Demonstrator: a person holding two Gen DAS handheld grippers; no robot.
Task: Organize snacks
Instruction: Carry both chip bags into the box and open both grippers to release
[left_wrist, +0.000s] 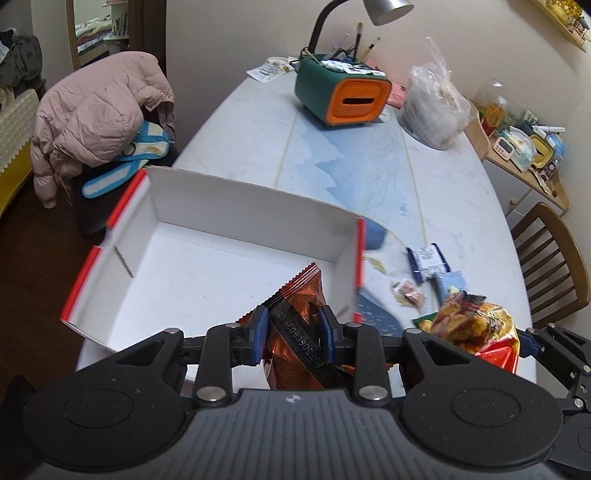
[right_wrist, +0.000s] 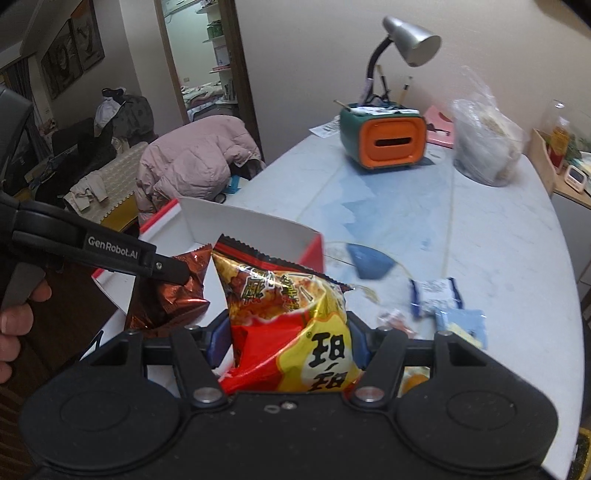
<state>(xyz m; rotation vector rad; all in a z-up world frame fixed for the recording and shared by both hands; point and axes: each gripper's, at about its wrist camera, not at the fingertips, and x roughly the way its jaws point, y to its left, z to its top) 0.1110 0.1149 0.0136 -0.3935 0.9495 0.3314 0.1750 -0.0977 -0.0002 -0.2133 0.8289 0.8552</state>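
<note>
My left gripper (left_wrist: 293, 326) is shut on a brown foil snack bag (left_wrist: 301, 295) and holds it over the near right corner of an open white box with red edges (left_wrist: 207, 221). The box floor is bare. My right gripper (right_wrist: 286, 339) is shut on a red and yellow chip bag (right_wrist: 291, 317), just right of the box (right_wrist: 251, 229). That bag also shows at the right in the left wrist view (left_wrist: 476, 328). The brown bag (right_wrist: 173, 295) and left gripper show at the left in the right wrist view.
Small snack packets (left_wrist: 428, 260) and a light blue packet (right_wrist: 461, 323) lie on the marble table (left_wrist: 454, 177) right of the box. A green and orange tissue box (left_wrist: 341, 92), desk lamp (right_wrist: 406, 40) and clear plastic bag (left_wrist: 434, 107) stand at the far end. A chair (left_wrist: 554, 266) is right, a pink jacket (left_wrist: 99, 110) left.
</note>
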